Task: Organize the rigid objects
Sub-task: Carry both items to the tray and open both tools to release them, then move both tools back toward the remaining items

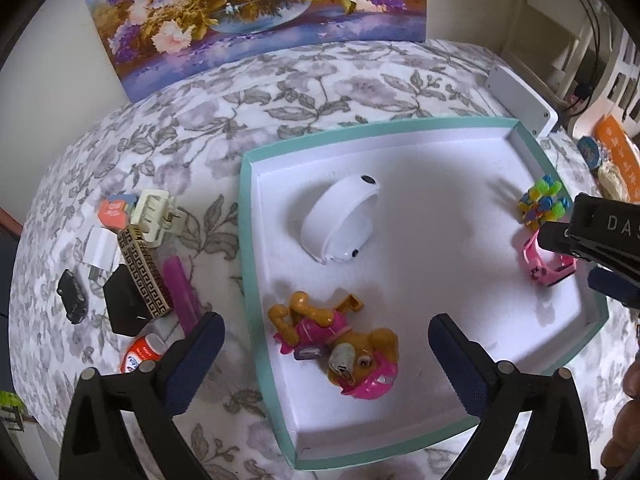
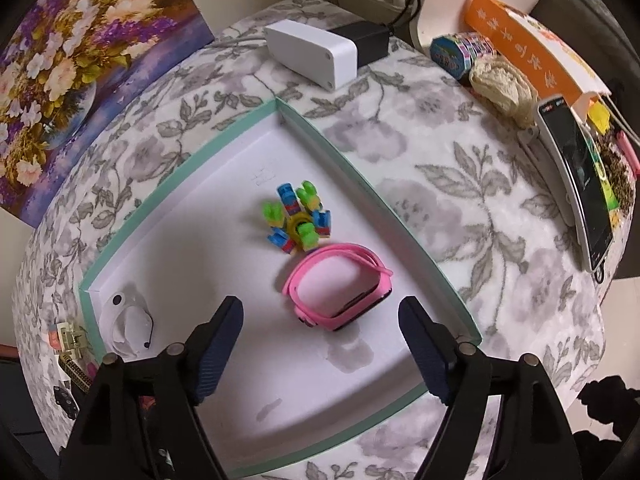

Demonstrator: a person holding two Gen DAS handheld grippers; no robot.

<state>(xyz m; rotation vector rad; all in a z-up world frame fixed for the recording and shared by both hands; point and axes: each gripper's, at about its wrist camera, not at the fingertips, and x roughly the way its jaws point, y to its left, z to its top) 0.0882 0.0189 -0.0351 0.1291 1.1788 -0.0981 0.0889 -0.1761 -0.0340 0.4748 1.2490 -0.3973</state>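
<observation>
A shallow white box with a teal rim (image 1: 247,240) (image 2: 132,208) lies on the flowered cloth. In it are a dog figure in pink (image 1: 340,344), a white band (image 1: 340,220) (image 2: 126,326), a pink watch (image 1: 548,266) (image 2: 340,284) and a green-blue block toy (image 1: 544,204) (image 2: 300,220). My left gripper (image 1: 326,360) is open, straddling the dog figure from above. My right gripper (image 2: 320,344) is open just short of the pink watch; in the left wrist view it enters from the right over the watch. Left of the box sits a pile of small objects (image 1: 136,264).
The pile holds a cream hair clip (image 1: 154,216), a patterned box (image 1: 146,276), a black toy car (image 1: 72,296), a purple tube (image 1: 182,292) and an orange bottle (image 1: 142,352). A white adapter (image 2: 312,54), phone (image 2: 576,188) and orange box (image 2: 532,60) stand beyond the box. A flower painting (image 1: 256,12) leans behind.
</observation>
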